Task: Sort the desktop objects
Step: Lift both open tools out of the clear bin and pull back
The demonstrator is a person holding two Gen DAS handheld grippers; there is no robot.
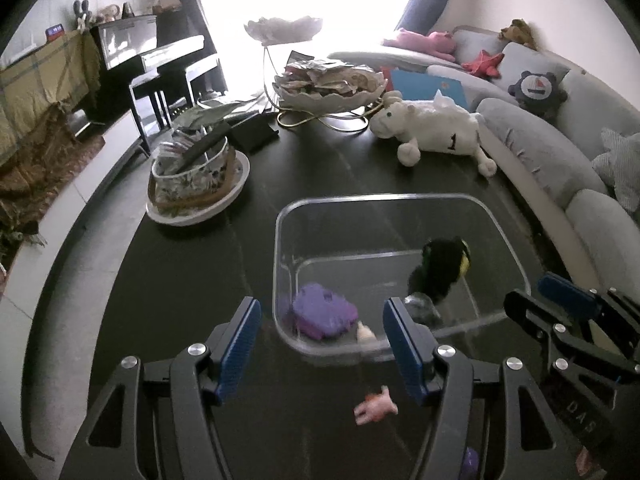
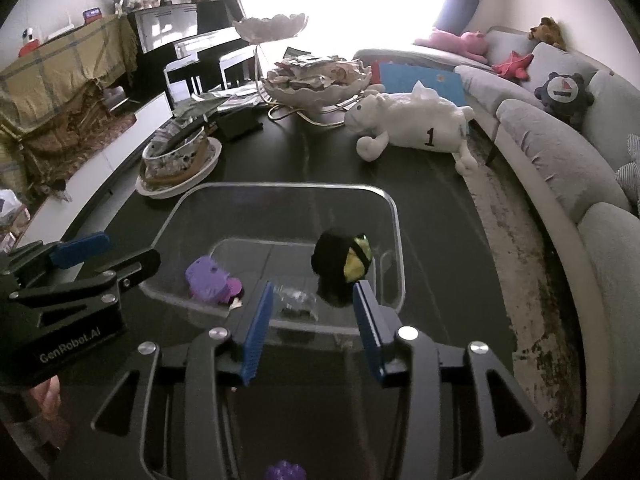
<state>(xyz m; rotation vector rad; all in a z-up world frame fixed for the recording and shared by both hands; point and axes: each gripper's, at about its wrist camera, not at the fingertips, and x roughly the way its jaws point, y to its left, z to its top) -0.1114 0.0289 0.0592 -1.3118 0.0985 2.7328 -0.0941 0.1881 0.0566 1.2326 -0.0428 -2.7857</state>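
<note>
A clear plastic bin (image 1: 280,216) (image 2: 394,216) stands on the dark table. Inside it lie a purple toy (image 1: 324,312) (image 2: 208,278), a black and yellow plush (image 1: 440,268) (image 2: 344,264), a small clear packet (image 2: 294,298) and a tiny cream figure (image 1: 366,334). My left gripper (image 1: 321,308) hangs open over the bin's near left corner, with nothing between its fingers. A small pink figure (image 1: 376,404) lies on the table below it. My right gripper (image 2: 314,292) is open at the bin's near edge, holding nothing. Both grippers also show from the side: the left gripper (image 2: 88,256) and the right gripper (image 1: 560,300).
A white plush sheep (image 1: 436,128) (image 2: 416,120) lies at the far right of the table. A floral basket on a plate (image 1: 196,184) sits at the left, a bowl of wrappers (image 1: 328,88) at the back. A small purple object (image 2: 284,472) lies near me. A grey sofa (image 1: 540,148) curves along the right.
</note>
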